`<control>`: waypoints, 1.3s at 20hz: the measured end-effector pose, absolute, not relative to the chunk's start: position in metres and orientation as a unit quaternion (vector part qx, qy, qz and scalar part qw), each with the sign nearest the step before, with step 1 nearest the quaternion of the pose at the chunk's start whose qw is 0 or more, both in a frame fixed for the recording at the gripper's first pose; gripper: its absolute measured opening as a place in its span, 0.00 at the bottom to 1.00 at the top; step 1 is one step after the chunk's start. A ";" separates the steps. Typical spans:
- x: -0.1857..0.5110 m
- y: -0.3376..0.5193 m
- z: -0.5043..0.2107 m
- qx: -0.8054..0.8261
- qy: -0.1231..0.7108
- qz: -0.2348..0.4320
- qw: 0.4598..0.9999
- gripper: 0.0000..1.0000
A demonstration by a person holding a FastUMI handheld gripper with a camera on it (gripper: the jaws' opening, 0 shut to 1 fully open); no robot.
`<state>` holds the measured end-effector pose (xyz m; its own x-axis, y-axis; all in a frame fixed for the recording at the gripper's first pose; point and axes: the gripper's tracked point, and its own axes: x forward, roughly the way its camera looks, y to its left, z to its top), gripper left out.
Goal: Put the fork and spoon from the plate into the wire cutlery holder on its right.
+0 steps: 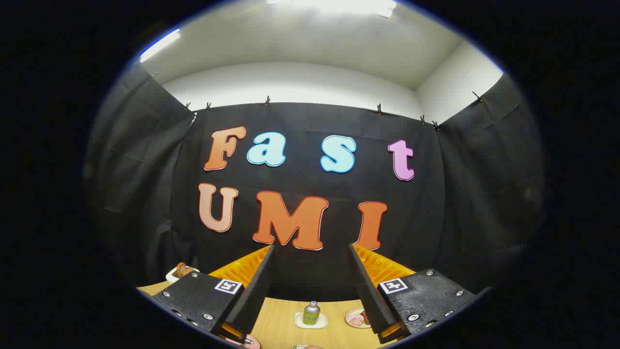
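Note:
My gripper (312, 252) is held high above the wooden table (281, 322) with its two fingers spread wide apart and nothing between them. The fingers point toward the black cloth wall at the back. Of the task's objects, I cannot make out the fork, spoon, plate or wire holder from this height. A sliver of a round pinkish dish (248, 342) peeks out under the left finger (256, 286).
A small silver bottle with a green label (311, 313) stands on a white coaster between the fingers, far ahead. A small plate with food (357, 318) lies beside the right finger. A white object with a brown band (180, 272) sits at the table's back left.

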<state>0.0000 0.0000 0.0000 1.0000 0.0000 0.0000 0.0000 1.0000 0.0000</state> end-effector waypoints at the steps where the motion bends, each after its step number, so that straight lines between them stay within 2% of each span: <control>1: 0.000 0.003 0.000 0.003 -0.001 0.003 1.000 0.88; 21: 0.002 0.038 -0.021 0.021 0.020 0.029 0.999 0.88; 26: -0.004 0.065 -0.058 0.027 0.057 0.053 0.997 0.89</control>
